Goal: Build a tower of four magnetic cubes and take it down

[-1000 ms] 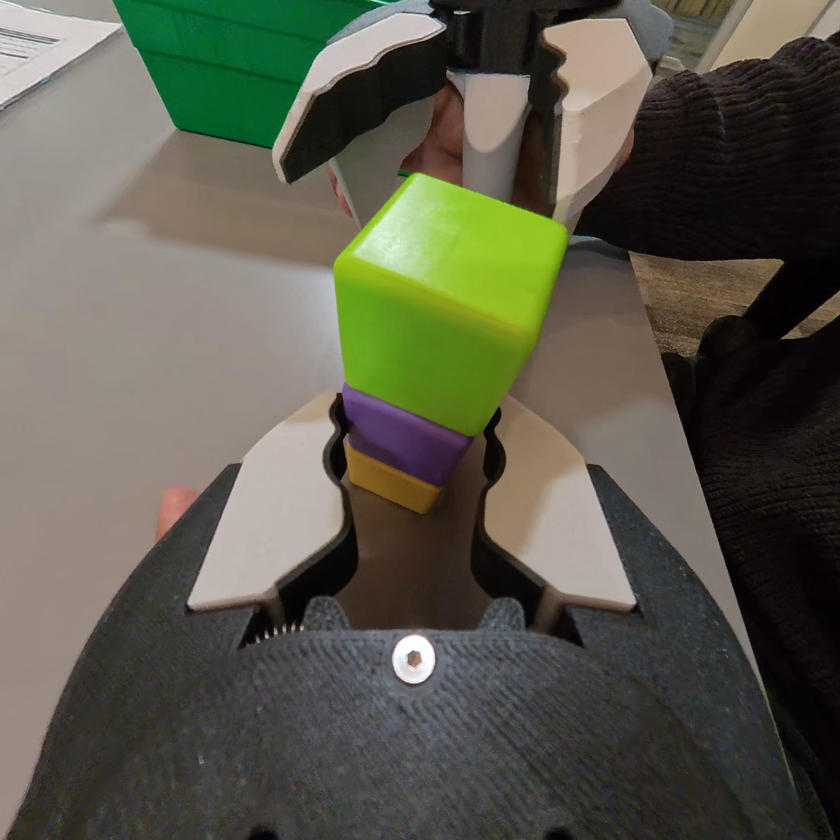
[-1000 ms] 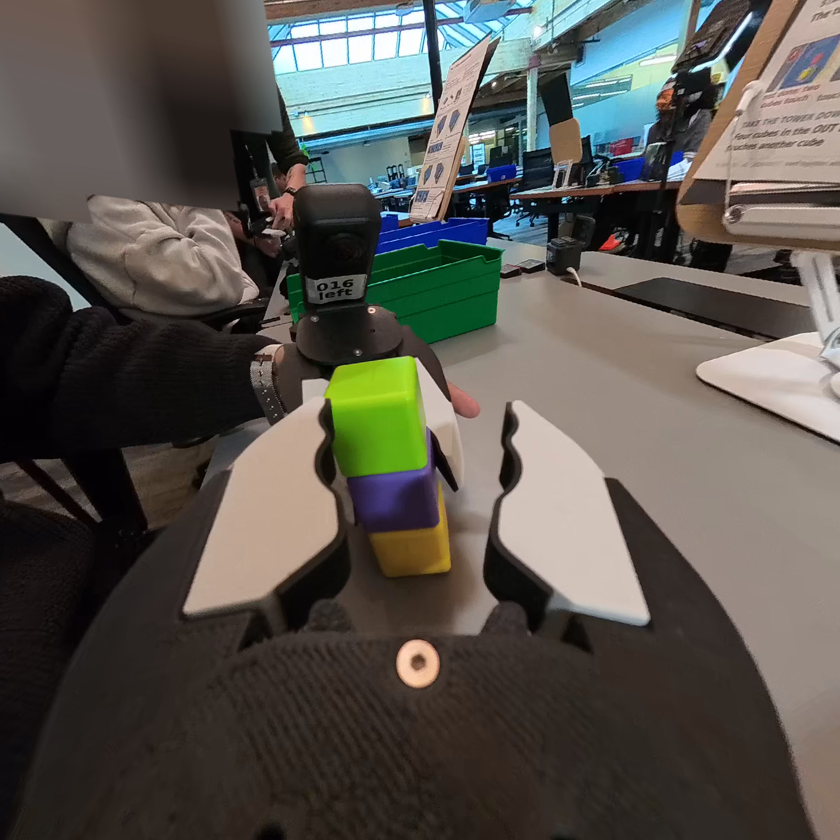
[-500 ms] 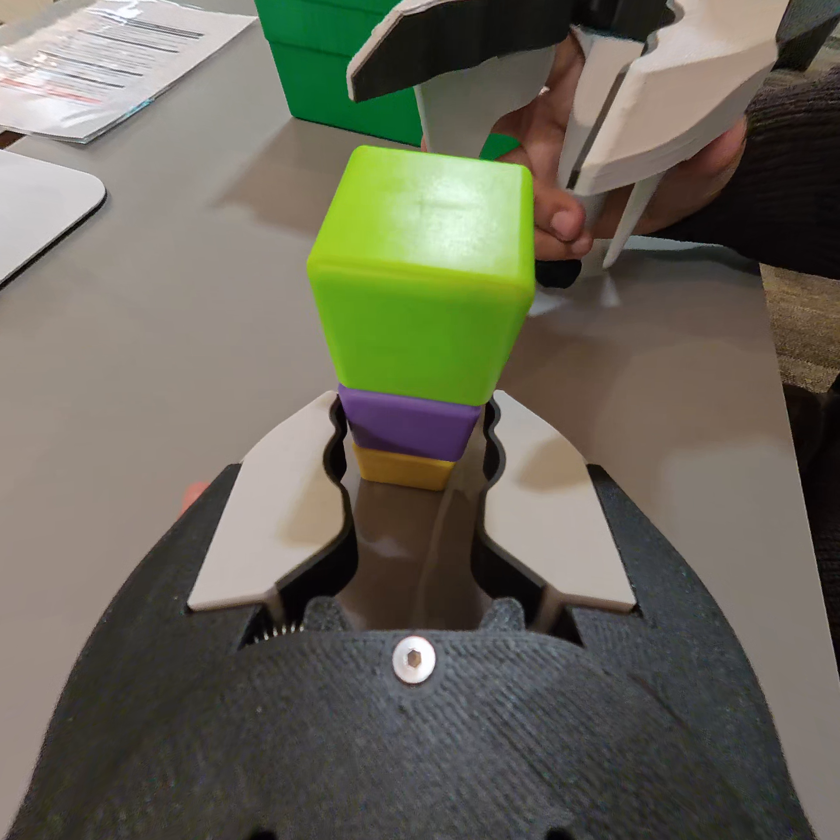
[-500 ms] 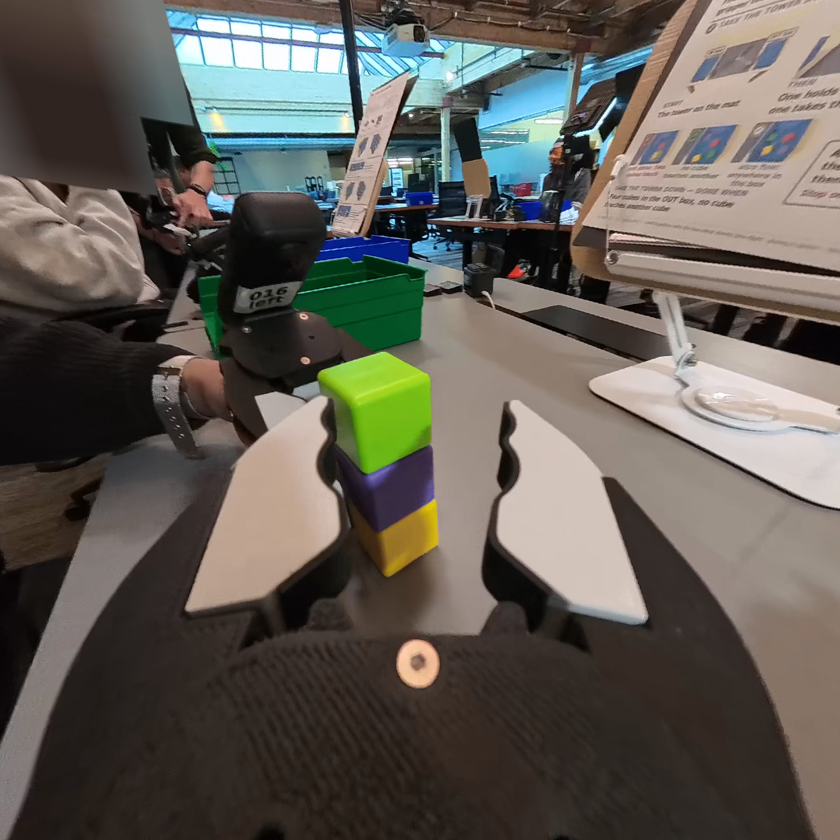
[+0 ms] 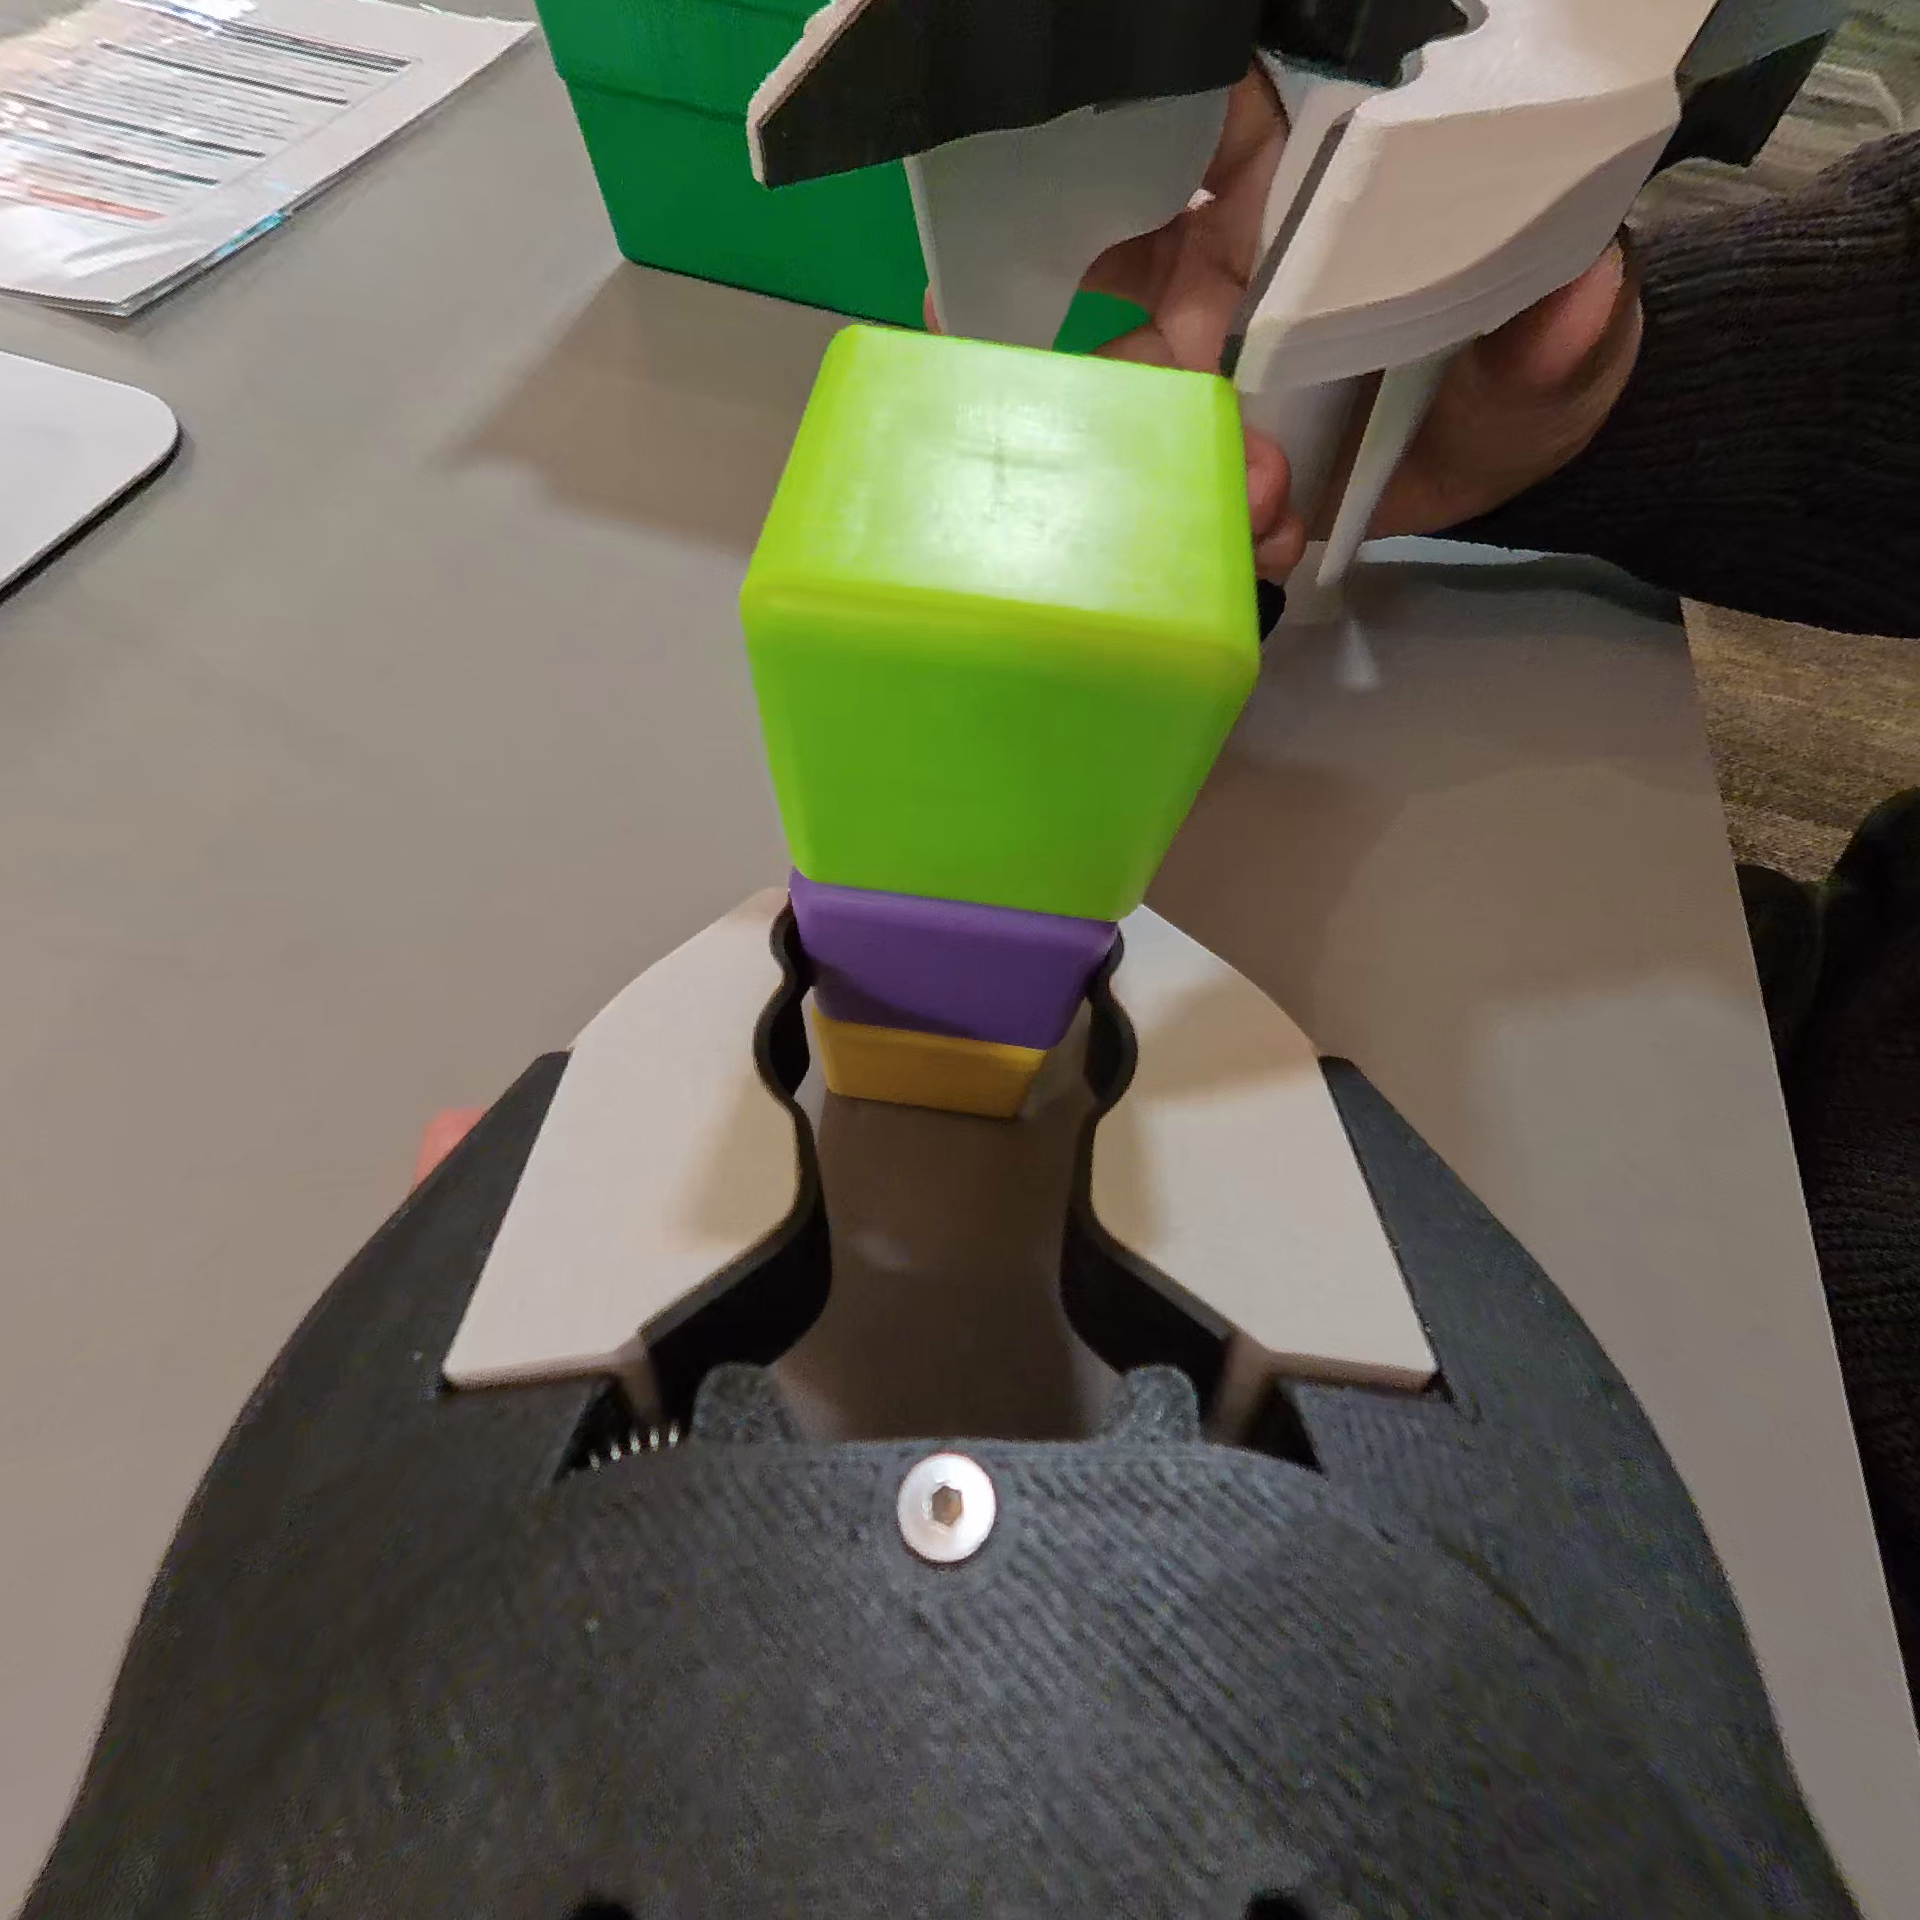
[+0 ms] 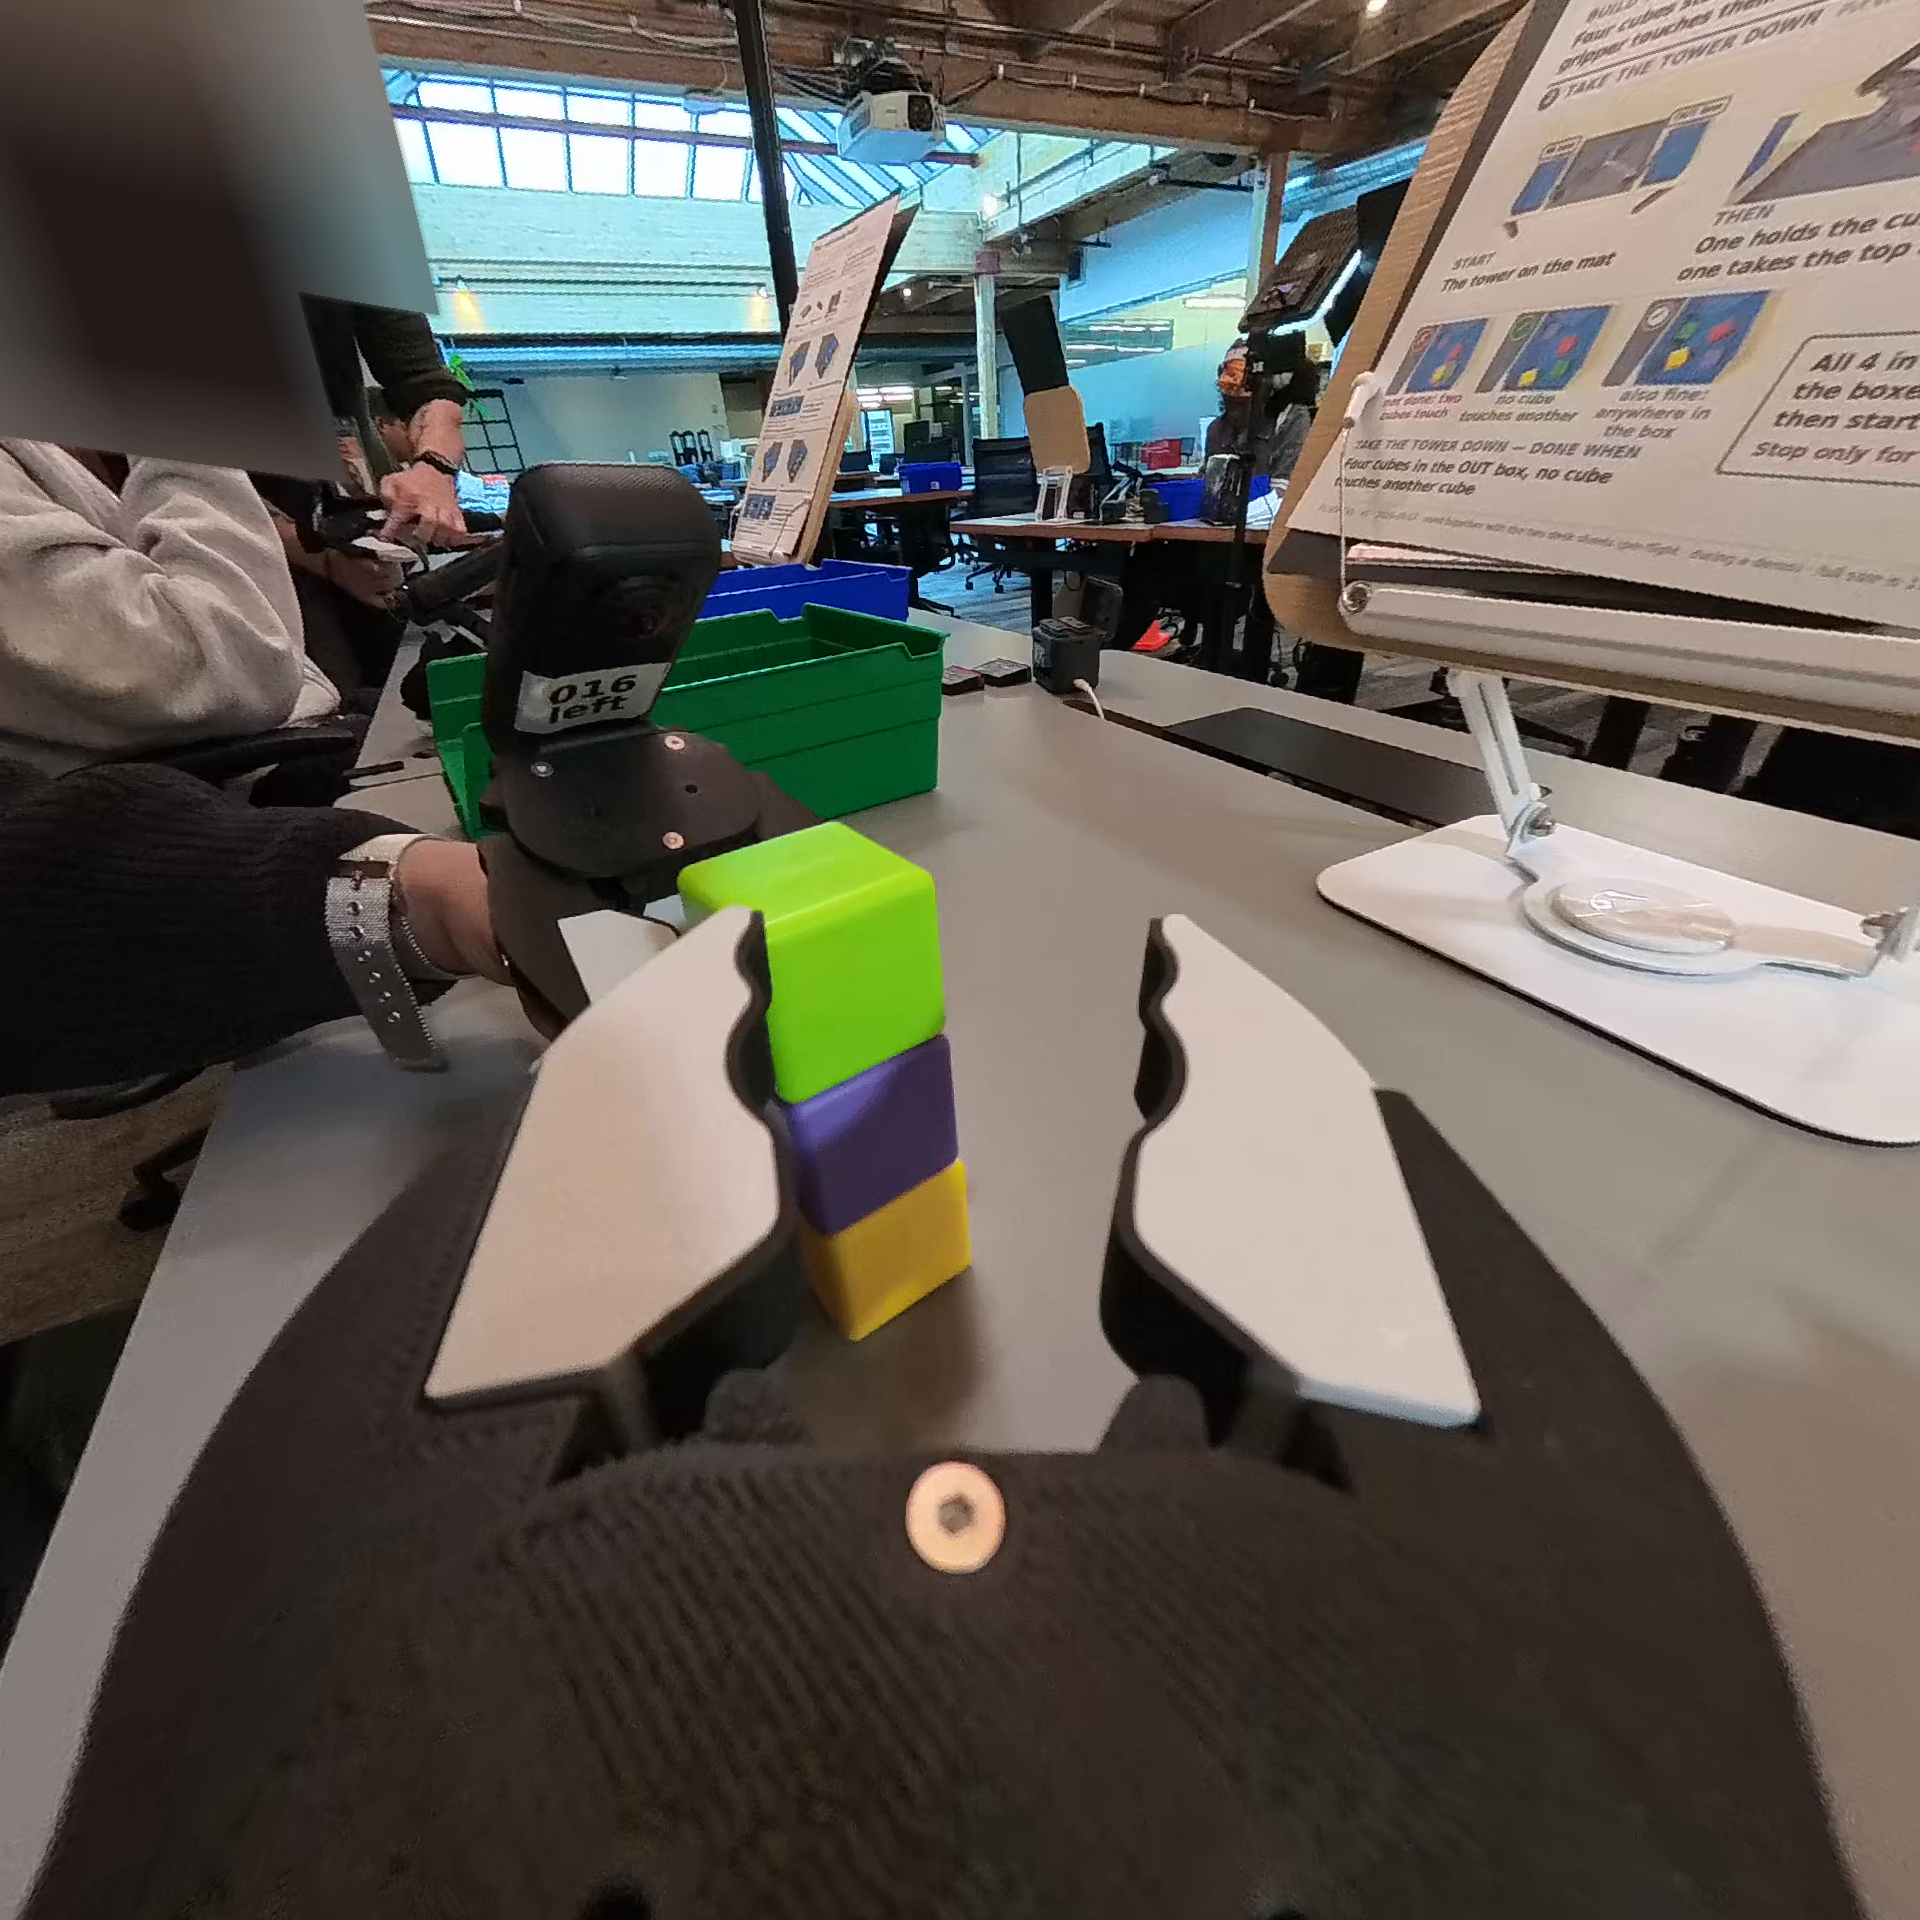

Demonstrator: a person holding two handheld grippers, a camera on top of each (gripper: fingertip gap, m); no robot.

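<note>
Three cubes stand stacked on a grey table [image 6: 1195,1039]: a yellow cube [image 6: 888,1252] at the bottom, a purple cube [image 6: 873,1138] on it, and a lime green cube [image 6: 847,961] on top, set slightly askew from the ones below. The left gripper [image 5: 948,997] has its two white fingers [image 5: 665,1153] closed on the purple cube, one on each side, while the yellow cube shows just below between them. The right gripper [image 6: 951,1023] hangs beside the stack with its jaws spread wide; its left-hand finger sits just beside the green and purple cubes, its other finger well apart from them, and it grips nothing. A hand in a dark knit sleeve [image 6: 145,914] with a grey watch strap [image 6: 379,977] holds the left gripper from behind the stack. Farther back on the table sits a green bin [image 6: 831,707], with a blue bin [image 6: 821,587] behind it. To the right, a white stand [image 6: 1621,966] carries a printed instruction sheet [image 6: 1683,312]. A laminated paper [image 5: 208,135] lies near the table's far-left edge.
</note>
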